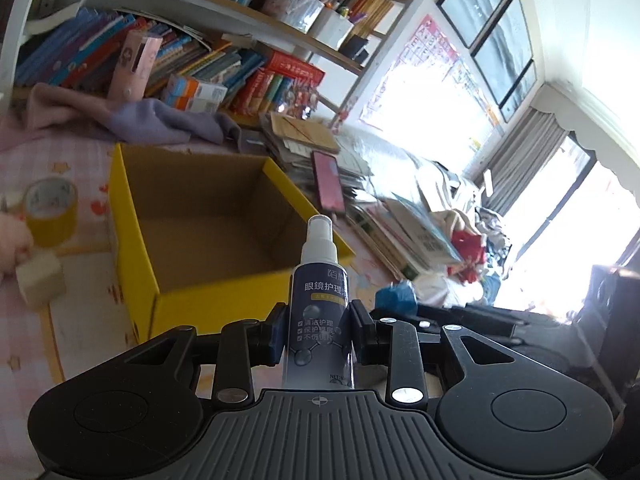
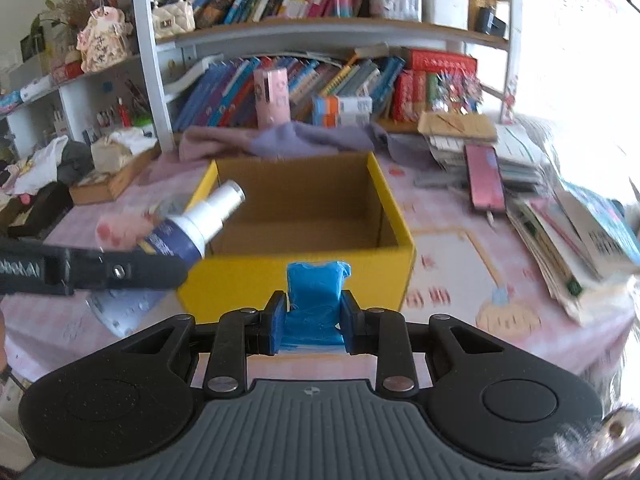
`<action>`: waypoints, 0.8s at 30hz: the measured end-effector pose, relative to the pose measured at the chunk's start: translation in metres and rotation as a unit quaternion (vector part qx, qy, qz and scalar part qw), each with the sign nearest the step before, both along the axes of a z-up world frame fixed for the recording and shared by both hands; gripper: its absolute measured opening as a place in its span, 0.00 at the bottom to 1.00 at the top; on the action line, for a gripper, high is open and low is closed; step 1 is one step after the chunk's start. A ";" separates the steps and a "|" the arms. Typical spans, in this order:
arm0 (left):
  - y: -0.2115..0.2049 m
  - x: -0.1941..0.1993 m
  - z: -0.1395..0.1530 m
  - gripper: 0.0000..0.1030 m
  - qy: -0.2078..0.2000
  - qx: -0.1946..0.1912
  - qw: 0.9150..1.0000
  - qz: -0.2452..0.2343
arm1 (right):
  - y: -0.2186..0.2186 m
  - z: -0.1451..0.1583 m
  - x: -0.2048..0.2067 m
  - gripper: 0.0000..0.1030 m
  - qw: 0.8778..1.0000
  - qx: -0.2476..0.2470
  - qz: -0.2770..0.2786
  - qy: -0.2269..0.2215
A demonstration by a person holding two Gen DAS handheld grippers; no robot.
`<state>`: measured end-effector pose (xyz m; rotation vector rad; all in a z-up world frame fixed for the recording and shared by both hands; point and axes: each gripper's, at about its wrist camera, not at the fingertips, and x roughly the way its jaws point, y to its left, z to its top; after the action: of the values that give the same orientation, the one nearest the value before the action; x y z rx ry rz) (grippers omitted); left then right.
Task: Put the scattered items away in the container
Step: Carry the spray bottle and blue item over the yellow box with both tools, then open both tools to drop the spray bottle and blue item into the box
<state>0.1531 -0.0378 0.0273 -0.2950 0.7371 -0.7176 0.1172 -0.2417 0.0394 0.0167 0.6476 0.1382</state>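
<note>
The left gripper (image 1: 318, 330) clamped a light, slippery spray bottle (image 1: 318, 304) mid-body; the right gripper (image 2: 313, 322) squeezed a soft blue packet (image 2: 316, 300) near the yellow box (image 2: 296, 284).

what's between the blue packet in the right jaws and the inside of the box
Only the box's yellow front wall; the blue packet is held just in front of it, as the right wrist view shows.

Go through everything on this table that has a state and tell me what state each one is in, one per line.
Yellow cardboard box: open on top, nothing visible inside.
Spray bottle: cap on, clamped in the left gripper.
Blue packet: clamped in the right gripper, short of the box.
Yellow tape roll: lying on the table, outside the box.
Beige block: on the table, outside the box.
</note>
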 end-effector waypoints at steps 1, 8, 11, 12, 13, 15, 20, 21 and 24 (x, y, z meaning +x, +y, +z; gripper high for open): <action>-0.002 0.005 0.001 0.30 0.000 0.001 1.000 0.002 | -0.001 0.002 0.008 0.25 1.000 0.002 0.005 -0.004; -0.015 0.047 0.008 0.30 -0.005 0.019 0.999 0.029 | -0.008 0.009 0.070 0.25 0.999 0.011 0.051 -0.015; -0.021 0.067 0.007 0.30 -0.001 0.028 0.999 0.047 | -0.010 0.005 0.097 0.25 0.997 0.010 0.073 -0.007; -0.023 0.074 0.006 0.30 0.002 0.031 0.998 0.051 | -0.011 0.003 0.106 0.25 0.997 0.009 0.083 -0.001; -0.027 0.082 0.003 0.30 0.006 0.037 0.998 0.055 | -0.011 0.000 0.114 0.25 0.996 0.007 0.094 0.003; -0.034 0.096 -0.006 0.30 0.018 0.052 0.996 0.065 | -0.009 -0.007 0.132 0.25 0.993 -0.006 0.117 0.015; -0.045 0.126 -0.026 0.30 0.046 0.081 0.992 0.086 | -0.008 -0.032 0.170 0.25 0.986 -0.035 0.156 0.053; -0.047 0.131 -0.028 0.30 0.048 0.084 0.991 0.089 | -0.008 -0.035 0.176 0.25 0.984 -0.037 0.163 0.057; -0.053 0.144 -0.030 0.30 0.048 0.098 0.990 0.092 | -0.008 -0.042 0.195 0.25 0.980 -0.044 0.183 0.065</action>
<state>0.2967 -0.0913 -0.0025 -0.2159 0.8529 -0.4545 0.3117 -0.2497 -0.0024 -0.1814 0.7829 0.4662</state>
